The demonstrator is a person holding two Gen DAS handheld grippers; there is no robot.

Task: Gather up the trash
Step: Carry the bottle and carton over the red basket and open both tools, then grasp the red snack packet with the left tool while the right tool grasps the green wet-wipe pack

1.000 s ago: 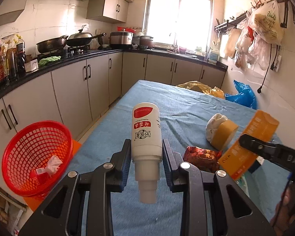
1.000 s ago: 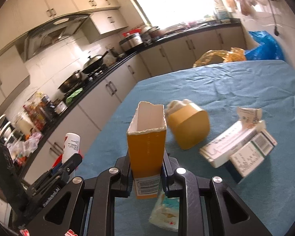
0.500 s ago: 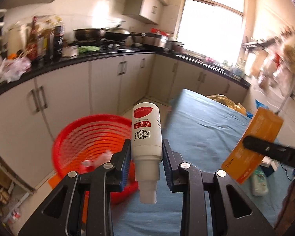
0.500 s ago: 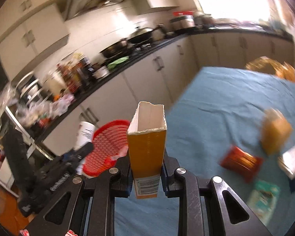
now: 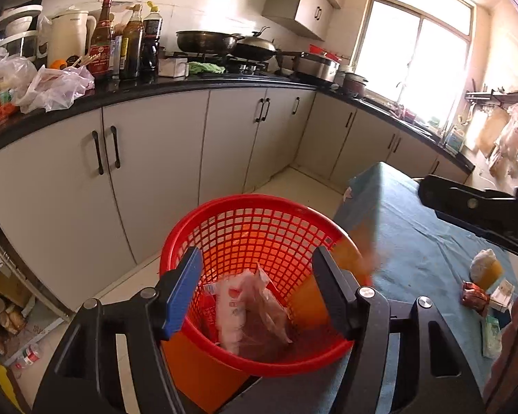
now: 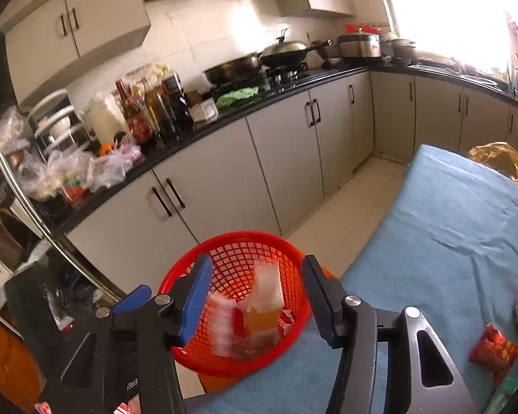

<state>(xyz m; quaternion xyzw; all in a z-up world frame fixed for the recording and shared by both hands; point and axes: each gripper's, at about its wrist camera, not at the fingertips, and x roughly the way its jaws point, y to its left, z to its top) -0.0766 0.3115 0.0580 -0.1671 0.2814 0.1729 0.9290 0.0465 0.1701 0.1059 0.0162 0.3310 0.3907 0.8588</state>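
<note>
Kitchen counter (image 5: 127, 91) runs along the far wall, carrying bottles (image 5: 127, 41) and pans (image 5: 207, 41); pale cabinets (image 5: 155, 158) sit below it.

Table with a blue cloth (image 6: 449, 234) fills the right side in both views.

Red mesh basket (image 5: 259, 241) sits just beside the table's near corner, on an orange stand. Both grippers hover over it.

Left gripper (image 5: 255, 293): fingers spread wide apart, nothing between them. Basket contents show through the gap.

Right gripper (image 6: 257, 300): fingers likewise wide apart, holding nothing.

Orange carton (image 6: 262, 307) is inside the basket, upright, blurred. In the left view it is a smeared orange streak at the basket's right rim.

White bottle with red print (image 6: 221, 324) is also in the basket, left of the carton, blurred. A crumpled clear wrapper (image 5: 259, 314) lies at the basket bottom.

Left on the cloth: a red snack packet (image 6: 493, 348), a yellow cup with white paper stuffed in it (image 5: 485, 269), and small boxes (image 5: 502, 296) near the right edge.
</note>
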